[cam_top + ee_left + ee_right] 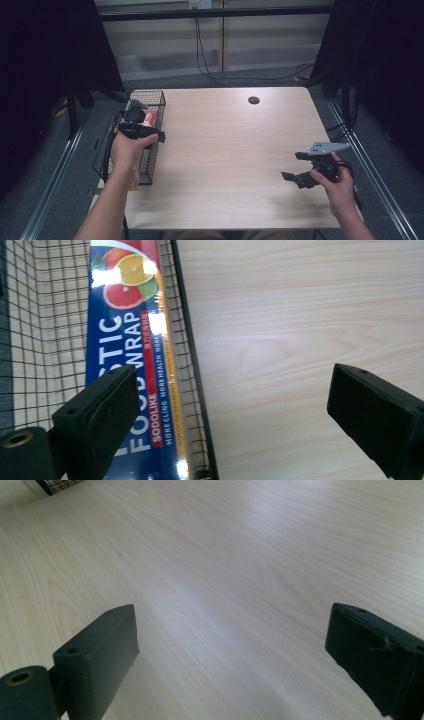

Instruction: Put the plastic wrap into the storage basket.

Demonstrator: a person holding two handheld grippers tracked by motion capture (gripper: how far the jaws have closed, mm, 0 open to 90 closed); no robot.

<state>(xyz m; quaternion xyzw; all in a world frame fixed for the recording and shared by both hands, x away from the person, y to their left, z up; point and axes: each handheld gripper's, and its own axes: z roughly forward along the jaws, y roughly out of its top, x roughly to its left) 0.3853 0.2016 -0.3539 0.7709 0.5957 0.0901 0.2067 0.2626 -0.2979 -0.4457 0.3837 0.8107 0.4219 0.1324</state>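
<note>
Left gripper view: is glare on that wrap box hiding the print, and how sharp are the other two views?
Left gripper view: white glare patches on the plastic wrap box wash out some letters near its upper edge; the large print stays readable through the wire basket. Right gripper view: the table shows a soft sheen, its far end blurred. High view: dim, dark surroundings, the table evenly lit.

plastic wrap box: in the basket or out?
In. The blue plastic food wrap box lies flat inside the black wire mesh basket, along its wall.

We see food wrap box (pixel 131 365) cut off top and bottom; first word's opening letters hidden behind near jaw
</note>
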